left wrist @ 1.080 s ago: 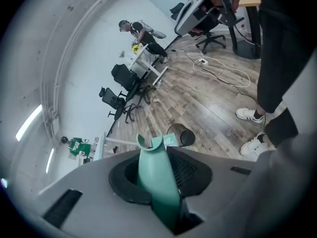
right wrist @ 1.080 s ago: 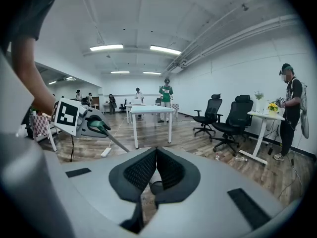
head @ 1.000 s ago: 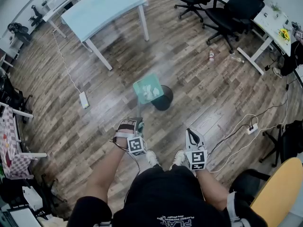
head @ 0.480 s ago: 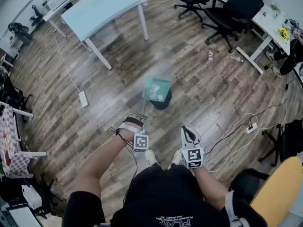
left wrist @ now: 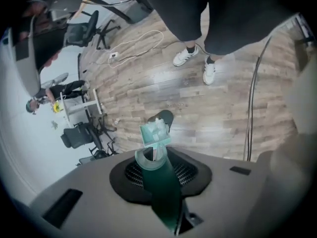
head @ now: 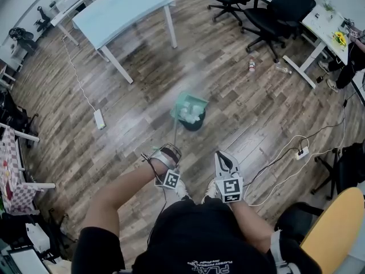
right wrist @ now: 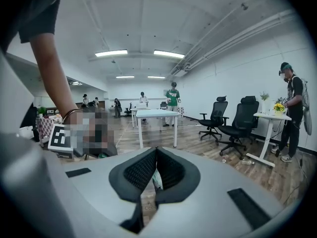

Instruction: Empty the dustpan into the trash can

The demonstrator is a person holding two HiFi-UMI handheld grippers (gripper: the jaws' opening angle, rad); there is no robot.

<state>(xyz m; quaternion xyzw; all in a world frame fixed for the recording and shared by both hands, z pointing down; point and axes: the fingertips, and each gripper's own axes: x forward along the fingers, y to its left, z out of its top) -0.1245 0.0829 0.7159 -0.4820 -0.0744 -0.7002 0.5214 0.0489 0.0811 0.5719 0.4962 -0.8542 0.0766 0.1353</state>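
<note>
The dustpan (head: 190, 108) hangs right over the mouth of the trash can (head: 193, 126). That placement looks deliberate, so that whatever slides off the pan lands inside and not on the floor (head: 114, 153). The left gripper (head: 166, 154) has its jaws clamped on the pan's long green handle (head: 174, 133). It grips the upper end, which lets the person stand upright with the pan well out in front of the feet. The left gripper view shows pale scraps (left wrist: 157, 129) lying in the pan, so the emptying seems unfinished and more tilt is probably needed.

The right gripper (head: 223, 160) has its jaws drawn together with only a slit left between them, and it holds nothing. It sits off to the side of the handle, apparently spare for this one-handed job.

The can stands out in the middle of the wood floor, between the near corner of the pale blue table (head: 122, 10) and the person's shoes (left wrist: 198, 61).

The count is one dustpan, one trash can, one table and two shoes. There are at least two black office chairs (head: 279, 13) toward the floor's far right corner. Two white power strips lie on the floor, one (head: 100, 119) at the left and one (head: 303, 152) at the right.
</note>
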